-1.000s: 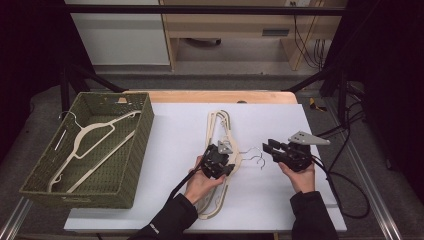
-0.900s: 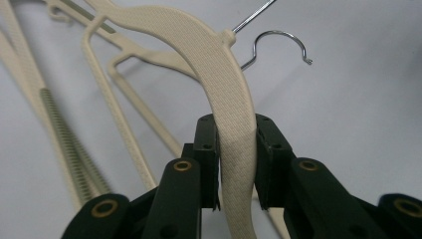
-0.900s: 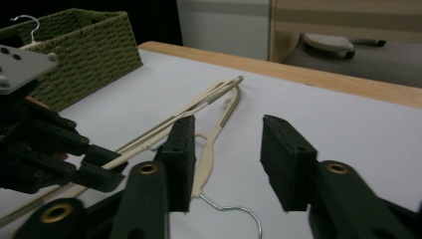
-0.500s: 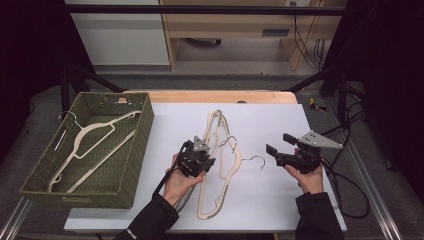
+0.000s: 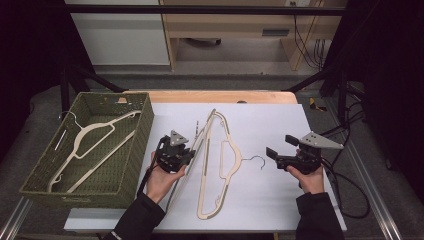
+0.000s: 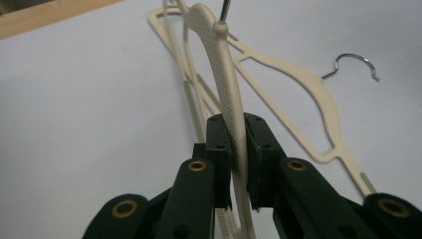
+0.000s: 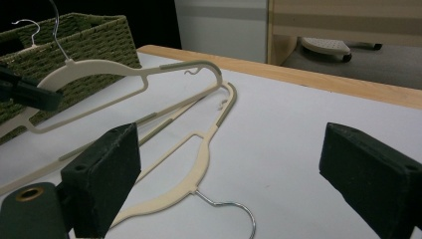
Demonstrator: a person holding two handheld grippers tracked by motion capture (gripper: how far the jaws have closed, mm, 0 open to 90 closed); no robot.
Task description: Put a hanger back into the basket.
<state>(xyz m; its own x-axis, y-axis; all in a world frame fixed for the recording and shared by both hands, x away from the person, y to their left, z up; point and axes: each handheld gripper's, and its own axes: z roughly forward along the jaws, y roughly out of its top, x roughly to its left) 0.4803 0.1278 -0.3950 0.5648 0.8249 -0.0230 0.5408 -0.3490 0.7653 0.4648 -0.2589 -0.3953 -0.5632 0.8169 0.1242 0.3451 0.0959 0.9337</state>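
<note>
Your left tool [image 6: 238, 149] is clamped on a hanger [image 6: 226, 84], lifted off the worktop [image 5: 280, 125] w/ the basket [image 5: 132, 165] at 9 o'clock. Carry it level, hook clear of the rim. Right tool [image 5: 275, 156], jaws just opened, nothing in them, sits near the 2nd hanger [image 5: 227, 160].

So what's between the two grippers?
In the high view, a cream hanger lies flat on the table between the left gripper and the right gripper.

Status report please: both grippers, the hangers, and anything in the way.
Left gripper shut on lifted hanger. Right gripper open, nothing between its fingers. Second hanger flat on table. Basket close by left.
</note>
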